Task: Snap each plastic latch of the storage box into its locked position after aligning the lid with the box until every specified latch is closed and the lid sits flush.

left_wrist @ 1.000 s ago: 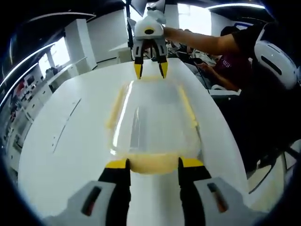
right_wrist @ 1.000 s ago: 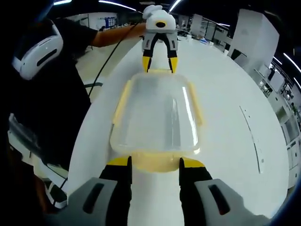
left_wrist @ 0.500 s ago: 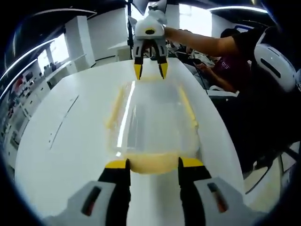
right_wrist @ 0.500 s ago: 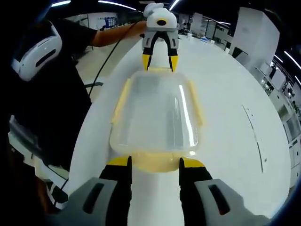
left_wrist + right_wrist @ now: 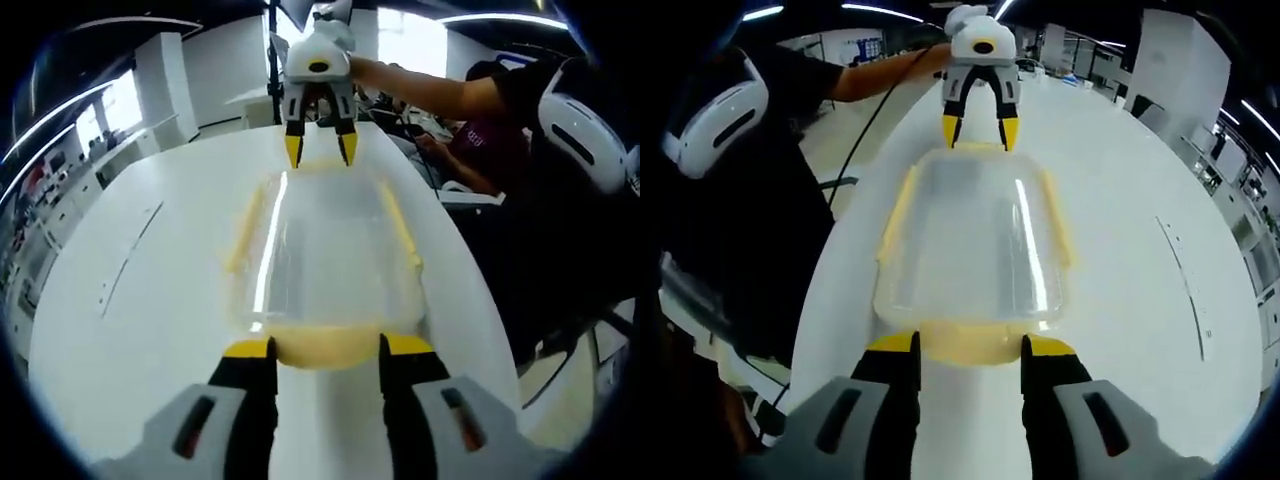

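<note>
A clear storage box (image 5: pixel 320 250) with its lid on lies lengthwise on the white table (image 5: pixel 150 300). Yellow latches run along its long sides (image 5: pixel 244 225) (image 5: pixel 401 222). My left gripper (image 5: pixel 326 348) is open, its yellow-tipped jaws standing either side of the near end latch (image 5: pixel 325 350). At the far end my right gripper (image 5: pixel 319 150) straddles the opposite end. In the right gripper view the same box (image 5: pixel 975 240) stretches away from my open right gripper (image 5: pixel 970 346), which brackets its end latch (image 5: pixel 970 345). The left gripper (image 5: pixel 980 133) stands open at the far end.
A person in dark clothes (image 5: pixel 560 260) stands along the table's edge beside the box, an arm (image 5: pixel 420 88) reaching to the far gripper. A white rounded device (image 5: pixel 715 110) sits at the person's side. A thin line (image 5: pixel 1185 290) marks the table.
Both views have shifted a little. The box and the two grippers keep the same places relative to each other.
</note>
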A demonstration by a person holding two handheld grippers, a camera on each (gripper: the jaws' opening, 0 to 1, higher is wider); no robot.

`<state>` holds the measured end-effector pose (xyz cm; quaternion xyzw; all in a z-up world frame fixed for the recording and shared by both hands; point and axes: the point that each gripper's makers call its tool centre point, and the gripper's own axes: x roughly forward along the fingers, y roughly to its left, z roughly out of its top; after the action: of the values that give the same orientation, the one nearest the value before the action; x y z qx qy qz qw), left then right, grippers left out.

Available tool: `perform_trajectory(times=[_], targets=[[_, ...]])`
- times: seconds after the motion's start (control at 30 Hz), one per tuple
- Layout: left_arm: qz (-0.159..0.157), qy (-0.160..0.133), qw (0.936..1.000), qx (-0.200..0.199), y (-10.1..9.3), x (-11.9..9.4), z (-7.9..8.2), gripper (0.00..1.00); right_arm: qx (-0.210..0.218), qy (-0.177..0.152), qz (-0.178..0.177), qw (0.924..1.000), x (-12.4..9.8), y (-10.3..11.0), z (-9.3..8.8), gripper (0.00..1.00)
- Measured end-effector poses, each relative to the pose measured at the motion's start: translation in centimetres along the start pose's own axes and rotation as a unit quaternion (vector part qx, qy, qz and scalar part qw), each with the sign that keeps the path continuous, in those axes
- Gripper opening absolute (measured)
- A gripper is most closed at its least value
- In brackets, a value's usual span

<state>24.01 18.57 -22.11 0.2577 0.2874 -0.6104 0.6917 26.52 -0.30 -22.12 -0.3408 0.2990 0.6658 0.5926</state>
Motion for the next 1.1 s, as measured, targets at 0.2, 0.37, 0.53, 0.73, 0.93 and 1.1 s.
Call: perform_trajectory(times=[0.2, 0.37, 0.53, 0.73, 0.93, 1.1], targets=[[-0.003, 0.001, 1.0, -0.001, 0.1, 0.1, -0.1, 0.39, -0.004, 0.002, 0.0, 1.0, 0.2, -0.2, -0.2, 0.38], [-0.005, -0.003, 1.0, -0.005, 0.2, 0.1, 0.0, 0.39, -0.005, 0.002, 0.0, 1.0, 0.1, -0.4, -0.3, 0.38], [-0.006, -0.014, 0.9998, -0.009, 0.2, 0.0, 0.0, 0.39, -0.004, 0.004, 0.0, 1.0, 0.4, -0.3, -0.5, 0.38], [-0.001, -0.026, 0.9996, -0.005, 0.2, -0.1, 0.0, 0.39, -0.025, 0.005, -0.019, 0.9995, 0.5, -0.2, -0.8, 0.39], [0.003, -0.034, 0.9994, 0.005, 0.4, -0.2, 0.0, 0.39, -0.018, -0.029, -0.034, 0.9989, 0.5, -0.1, -0.8, 0.4], [0.019, -0.055, 0.9981, 0.017, 1.2, -0.7, 0.3, 0.47, -0.015, -0.039, -0.037, 0.9984, 0.8, 0.8, -0.6, 0.48]])
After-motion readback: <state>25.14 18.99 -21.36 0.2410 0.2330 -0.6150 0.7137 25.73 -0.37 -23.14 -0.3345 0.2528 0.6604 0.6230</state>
